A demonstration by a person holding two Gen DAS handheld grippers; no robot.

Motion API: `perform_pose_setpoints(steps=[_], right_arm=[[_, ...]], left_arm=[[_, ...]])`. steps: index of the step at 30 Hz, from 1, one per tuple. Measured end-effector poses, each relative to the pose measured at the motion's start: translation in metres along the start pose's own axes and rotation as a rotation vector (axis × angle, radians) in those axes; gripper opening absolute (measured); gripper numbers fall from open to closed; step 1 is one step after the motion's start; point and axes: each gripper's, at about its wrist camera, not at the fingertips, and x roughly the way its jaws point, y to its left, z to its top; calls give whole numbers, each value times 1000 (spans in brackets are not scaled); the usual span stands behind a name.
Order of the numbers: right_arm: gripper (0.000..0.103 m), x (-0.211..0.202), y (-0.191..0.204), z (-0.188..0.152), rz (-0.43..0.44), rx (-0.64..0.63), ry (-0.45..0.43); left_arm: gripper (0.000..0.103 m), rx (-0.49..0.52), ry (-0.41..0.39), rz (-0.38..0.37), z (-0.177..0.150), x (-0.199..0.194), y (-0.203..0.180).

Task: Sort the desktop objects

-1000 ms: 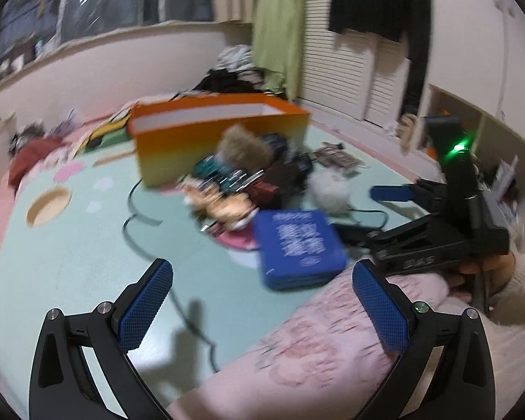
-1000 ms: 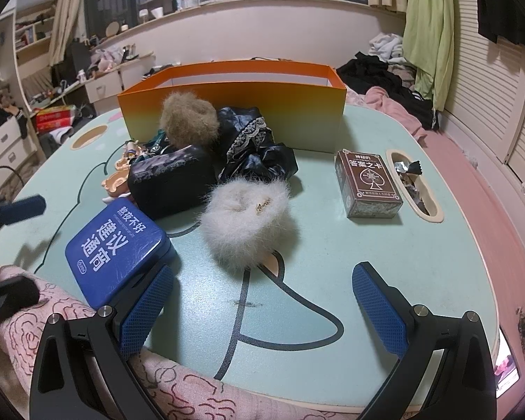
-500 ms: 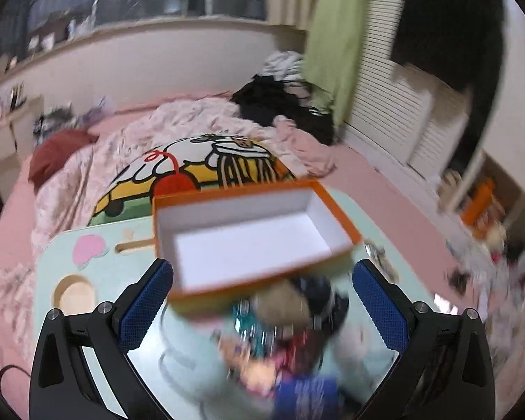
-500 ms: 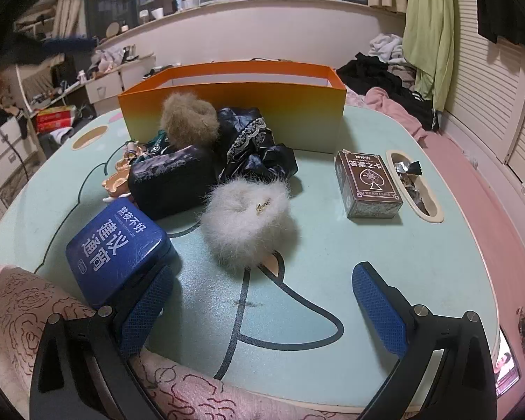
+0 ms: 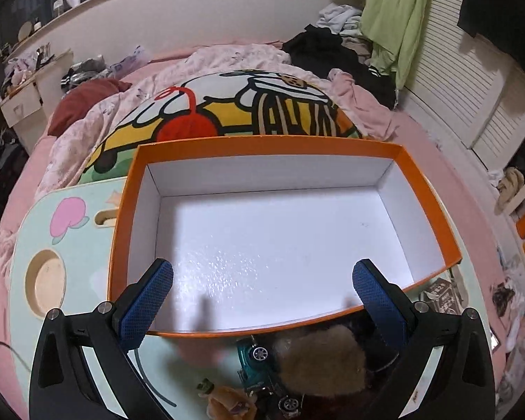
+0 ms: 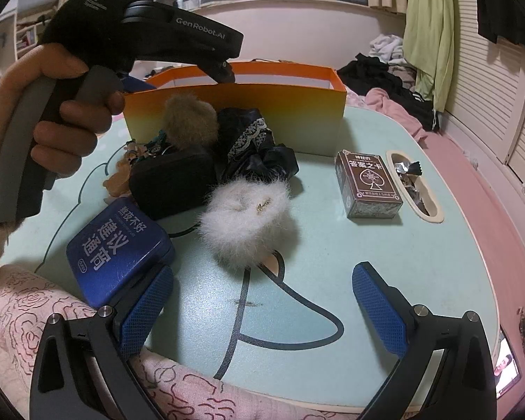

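An orange box (image 5: 434, 203) with an empty white inside stands at the back of the mint table (image 6: 385, 266). My left gripper (image 5: 262, 301) is open and empty, held high over the box's near wall; its body shows in the right wrist view (image 6: 140, 31). In front of the box lie a brown fur ball (image 6: 189, 119), a black lace cloth (image 6: 252, 147), a black case (image 6: 173, 183), a white fur ball (image 6: 252, 217), a blue tin (image 6: 117, 248), a card pack (image 6: 367, 183) and a teal toy car (image 5: 259, 357). My right gripper (image 6: 262, 308) is open and empty, low at the table's near edge.
A pink rose-patterned cloth (image 6: 35, 322) lies at the near edge under the blue tin. A slot in the table (image 6: 414, 185) holds foil wrappers. A round cup hole (image 5: 45, 281) is at the table's left. A bed with a cartoon blanket (image 5: 227, 108) lies behind the table.
My left gripper has risen from low at the table's near side and moved forward until it is above the orange box, looking down into it. My right gripper has stayed still.
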Motion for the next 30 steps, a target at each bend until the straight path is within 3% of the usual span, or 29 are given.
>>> perform_pose_setpoints(steps=[3, 6, 10, 14, 18, 22, 27, 30], right_arm=[[102, 0, 0, 0, 0, 0, 0], [102, 1, 0, 0, 0, 0, 0], [102, 1, 0, 0, 0, 0, 0], [102, 2, 0, 0, 0, 0, -1], [102, 2, 0, 0, 1, 1, -1], [102, 2, 0, 2, -2, 5, -5], [102, 3, 1, 2, -2, 6, -5], [102, 3, 1, 3, -8, 9, -3]], left_arm=[[102, -3, -42, -89, -4, -18, 4], [102, 28, -57, -235, -19, -45, 11], [102, 94, -59, -311, -62, -82, 23], [102, 162, -124, -382, -104, -118, 26], [102, 206, -33, -348, -127, -105, 14], [93, 226, 21, -322, -139, -82, -4], [80, 242, 61, -306, -150, -66, -18], [78, 228, 69, -310, -150, -63, -15]])
